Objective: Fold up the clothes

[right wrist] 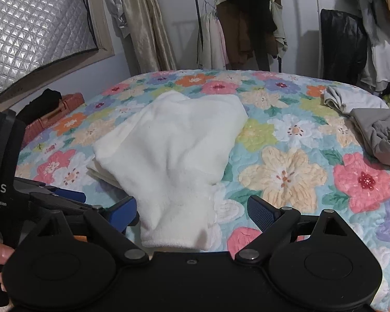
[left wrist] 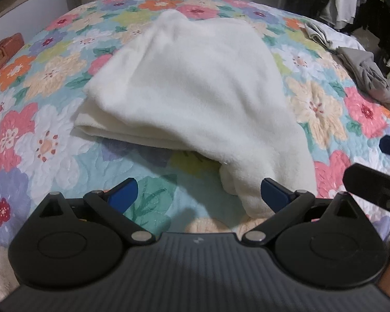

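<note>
Fleece (left wrist: 184, 83) partly folded on bed (left wrist: 52, 140), sleeve end trailing near.
Both grippers' jaws apart, empty; pinch corners evenly, w/ edges aligned.

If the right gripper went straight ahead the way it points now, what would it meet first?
Most likely the white fleece garment. Its near end lies between the open jaws of the right gripper, with nothing in front of it on the floral bedspread. Depth is hard to judge here.

cream fleece garment (left wrist: 184, 83) partly folded, layers stacked at its left edge, lying flat mid-frame on the bed; one narrow end trails toward lower centre. same garment (right wrist: 174, 140) centre-left in right view.
</note>
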Demonstrator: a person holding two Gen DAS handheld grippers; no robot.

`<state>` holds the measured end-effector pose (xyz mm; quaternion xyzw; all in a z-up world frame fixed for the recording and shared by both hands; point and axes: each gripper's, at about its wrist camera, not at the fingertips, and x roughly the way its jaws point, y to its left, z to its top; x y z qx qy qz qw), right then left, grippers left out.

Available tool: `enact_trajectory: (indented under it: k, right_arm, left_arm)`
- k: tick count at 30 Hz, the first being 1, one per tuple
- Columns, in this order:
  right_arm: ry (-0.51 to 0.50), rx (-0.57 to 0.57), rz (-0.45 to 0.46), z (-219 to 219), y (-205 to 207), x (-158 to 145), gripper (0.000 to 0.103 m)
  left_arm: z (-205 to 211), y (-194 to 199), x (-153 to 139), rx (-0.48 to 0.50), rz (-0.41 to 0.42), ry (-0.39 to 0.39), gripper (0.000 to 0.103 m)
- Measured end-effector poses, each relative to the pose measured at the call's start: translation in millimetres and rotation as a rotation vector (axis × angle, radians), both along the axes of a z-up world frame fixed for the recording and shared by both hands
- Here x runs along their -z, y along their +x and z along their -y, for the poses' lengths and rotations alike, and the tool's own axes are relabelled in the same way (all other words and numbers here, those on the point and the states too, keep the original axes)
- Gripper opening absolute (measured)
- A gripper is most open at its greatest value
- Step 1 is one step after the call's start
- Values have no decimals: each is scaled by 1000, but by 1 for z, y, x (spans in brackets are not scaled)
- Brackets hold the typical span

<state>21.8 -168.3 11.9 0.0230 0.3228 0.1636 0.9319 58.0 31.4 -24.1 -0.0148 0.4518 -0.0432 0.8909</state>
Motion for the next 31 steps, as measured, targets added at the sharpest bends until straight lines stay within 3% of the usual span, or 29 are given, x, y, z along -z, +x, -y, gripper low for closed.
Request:
enact_trajectory:
  k: [5,31]
  right_arm:
    - [-1,14,-9,0,2,6,95]
    - [-36,57,6,0,6,19,95]
  left_arm:
    - [3,1,2,22,8,56,103]
    - [-1,2,2,21,10,55,103]
